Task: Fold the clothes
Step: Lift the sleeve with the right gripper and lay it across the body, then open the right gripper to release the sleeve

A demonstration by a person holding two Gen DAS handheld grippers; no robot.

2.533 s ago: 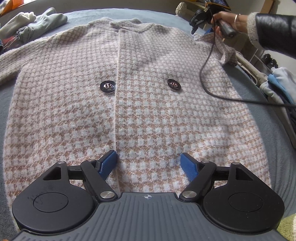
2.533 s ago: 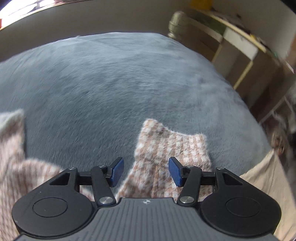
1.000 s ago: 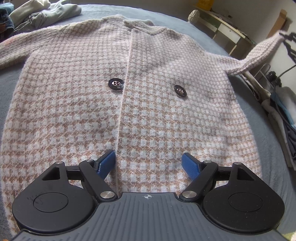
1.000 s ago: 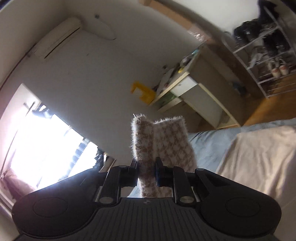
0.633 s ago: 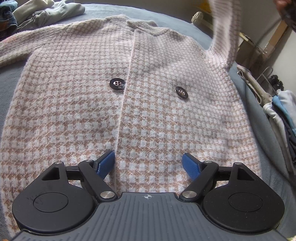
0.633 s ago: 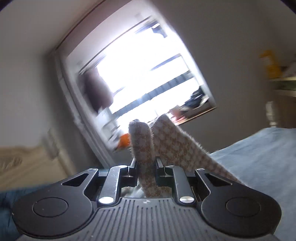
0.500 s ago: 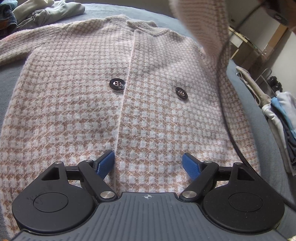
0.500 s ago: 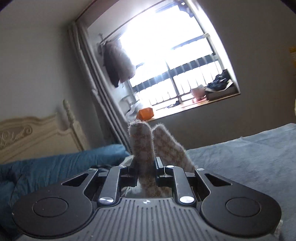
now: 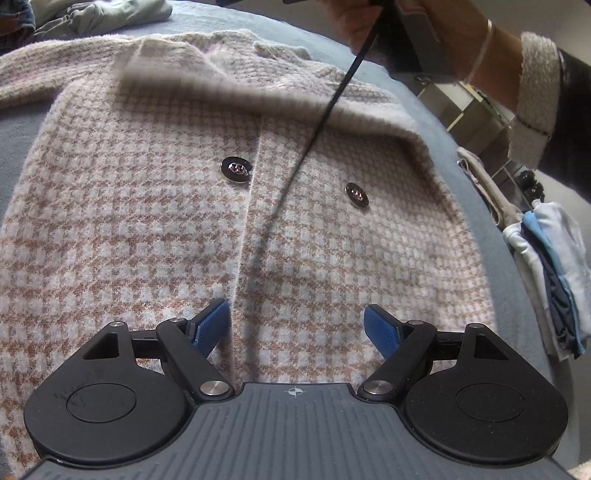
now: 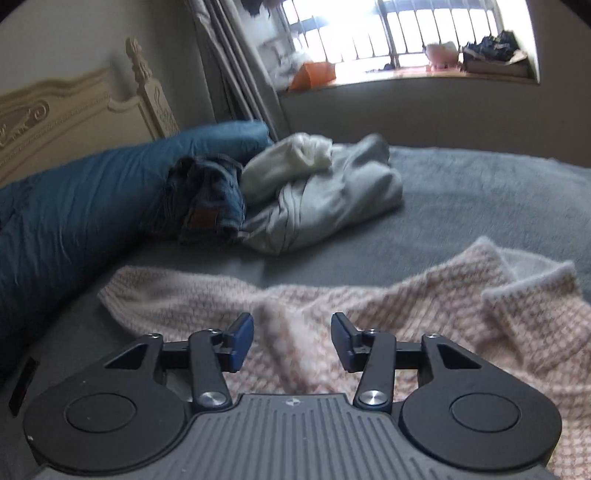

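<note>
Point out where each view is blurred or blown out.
Left wrist view: the folded sleeve across the cardigan is motion-smeared; buttons stay sharp. Right wrist view: the window is blown out, and the knit just ahead of the right claw is soft.

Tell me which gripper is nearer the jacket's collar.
Right. The right gripper hangs open over the folded sleeve beside the collar; the left gripper sits open down by the hem.

The right gripper (image 10: 291,341) hangs with jaws apart over the pink checked cardigan (image 10: 424,314) on the grey bed (image 10: 480,195). Beyond lie crumpled jeans (image 10: 207,199) and a pale garment (image 10: 325,199)
</note>
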